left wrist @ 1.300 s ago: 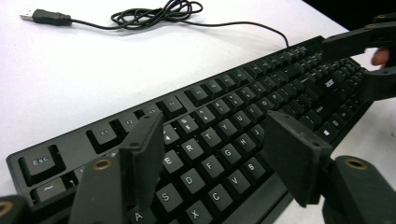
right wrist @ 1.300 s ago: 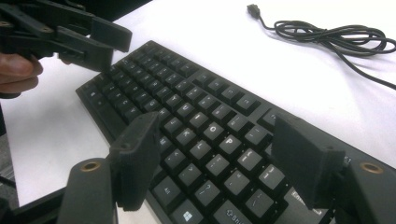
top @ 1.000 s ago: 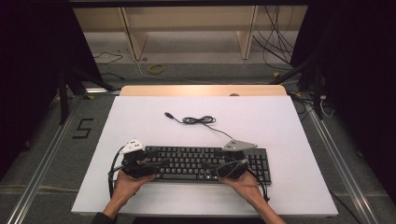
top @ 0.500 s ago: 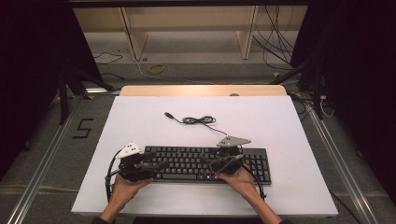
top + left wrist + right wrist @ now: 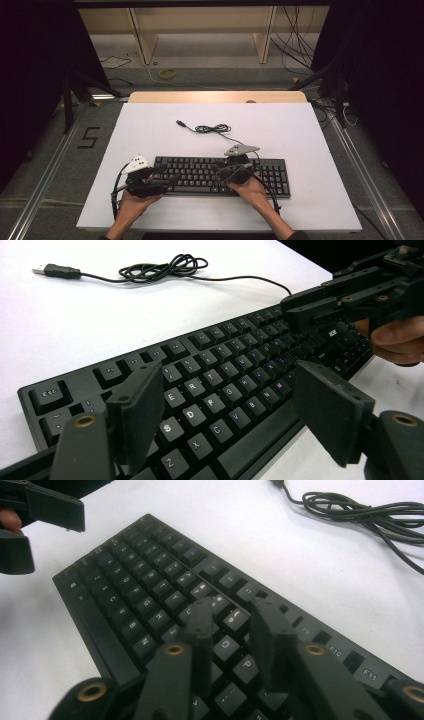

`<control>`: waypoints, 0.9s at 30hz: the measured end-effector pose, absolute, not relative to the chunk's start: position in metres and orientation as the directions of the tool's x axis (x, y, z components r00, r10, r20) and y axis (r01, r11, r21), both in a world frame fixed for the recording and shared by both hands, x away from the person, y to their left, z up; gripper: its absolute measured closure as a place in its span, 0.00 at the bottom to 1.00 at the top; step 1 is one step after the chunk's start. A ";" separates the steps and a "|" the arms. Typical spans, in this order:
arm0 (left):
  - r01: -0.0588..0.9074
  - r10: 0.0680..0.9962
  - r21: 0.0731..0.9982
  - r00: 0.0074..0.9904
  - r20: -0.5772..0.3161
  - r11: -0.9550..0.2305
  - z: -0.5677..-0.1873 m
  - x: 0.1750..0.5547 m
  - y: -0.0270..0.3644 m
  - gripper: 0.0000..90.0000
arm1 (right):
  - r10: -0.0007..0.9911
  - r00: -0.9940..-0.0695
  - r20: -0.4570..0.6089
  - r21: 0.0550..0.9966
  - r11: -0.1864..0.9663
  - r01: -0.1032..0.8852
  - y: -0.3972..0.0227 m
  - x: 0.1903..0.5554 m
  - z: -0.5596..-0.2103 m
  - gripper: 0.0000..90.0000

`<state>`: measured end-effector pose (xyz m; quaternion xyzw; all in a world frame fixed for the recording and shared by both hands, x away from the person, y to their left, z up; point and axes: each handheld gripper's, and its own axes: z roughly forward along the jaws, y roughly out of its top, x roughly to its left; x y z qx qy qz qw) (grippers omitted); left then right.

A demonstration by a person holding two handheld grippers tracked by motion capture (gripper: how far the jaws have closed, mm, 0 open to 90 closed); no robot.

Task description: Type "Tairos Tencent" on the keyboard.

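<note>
Your keyboard [image 5: 220, 176] is black plastic, its keycaps matt with a faint sheen where the light catches them, the legends printed pale. Its cable [image 5: 165, 267] looks like thin black rubbery cord, smooth, ending in a plug with a bright metal tip. The desk [image 5: 300, 135] under it is a smooth, matt white sheet, with a strip of pale wood at the far edge. The jaws of your left gripper [image 5: 235, 412] are matt black plastic, slightly grainy, with brass-coloured metal rings at the pivots; your right gripper [image 5: 235, 630] looks the same.

A black keyboard [image 5: 222, 175] with white-lettered keys lies on a white table [image 5: 310, 135].
</note>
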<state>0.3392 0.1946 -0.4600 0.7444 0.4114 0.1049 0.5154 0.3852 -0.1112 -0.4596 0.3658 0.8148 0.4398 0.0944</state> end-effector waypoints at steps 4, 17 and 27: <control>0.500 0.720 0.857 0.639 -0.269 -0.124 -0.460 0.337 0.195 0.32 | 0.681 -0.713 0.166 0.780 0.352 0.518 -0.109 0.387 -0.461 0.88; 0.498 0.719 0.858 0.642 -0.266 -0.127 -0.461 0.332 0.197 0.32 | 0.682 -0.712 0.166 0.751 0.381 0.539 -0.101 0.390 -0.468 1.00; 0.494 0.719 0.861 0.642 -0.266 -0.123 -0.461 0.329 0.196 0.32 | 0.689 -0.707 0.161 0.739 0.391 0.549 -0.097 0.392 -0.471 1.00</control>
